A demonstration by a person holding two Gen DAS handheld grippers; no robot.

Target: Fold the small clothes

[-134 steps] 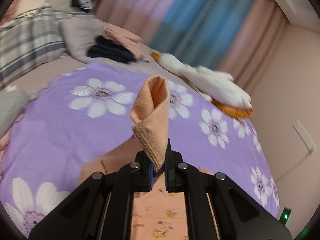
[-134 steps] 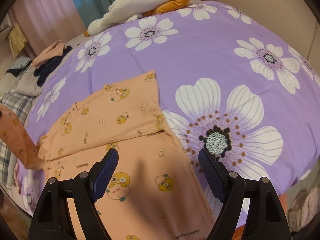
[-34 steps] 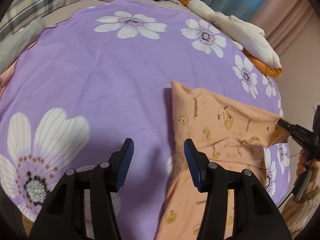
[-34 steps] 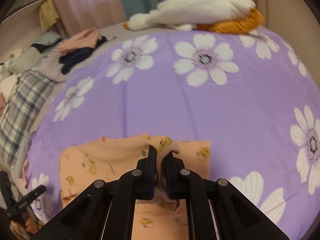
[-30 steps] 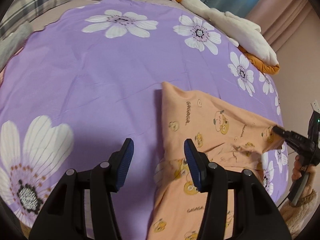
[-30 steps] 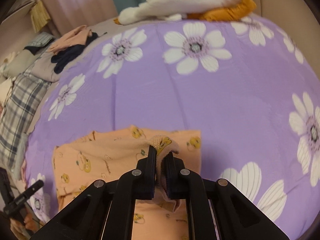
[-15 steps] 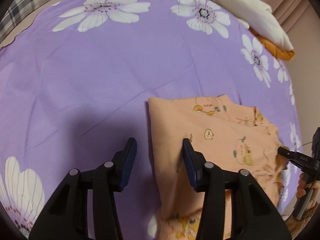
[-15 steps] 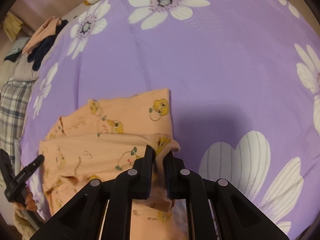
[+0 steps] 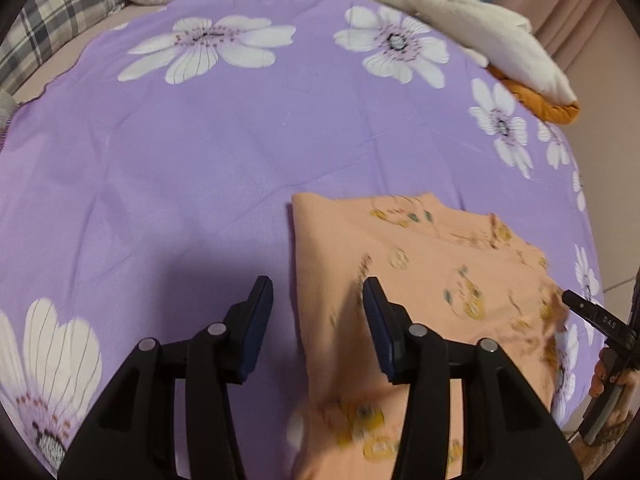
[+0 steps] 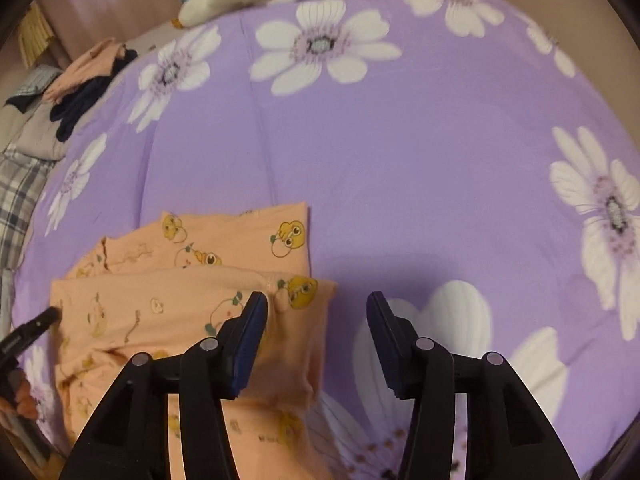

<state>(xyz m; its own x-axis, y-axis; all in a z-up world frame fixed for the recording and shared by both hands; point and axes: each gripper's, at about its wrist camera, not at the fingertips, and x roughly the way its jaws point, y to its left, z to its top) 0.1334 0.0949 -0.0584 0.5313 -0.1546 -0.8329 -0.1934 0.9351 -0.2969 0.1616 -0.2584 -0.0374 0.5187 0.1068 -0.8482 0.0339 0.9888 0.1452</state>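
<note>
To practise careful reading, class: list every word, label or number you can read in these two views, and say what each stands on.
"DAS": white letters on a black finger of the right hand-held gripper. Its jaws are opening, with the garment's corner between them.
Small print on the orange garment: too blurred to read.
No other text is visible.

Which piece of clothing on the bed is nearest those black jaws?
The peach duck-print garment, folded on the purple floral sheet right beside the right gripper. The dark and peach clothes lie piled far off near the pillows.
</note>
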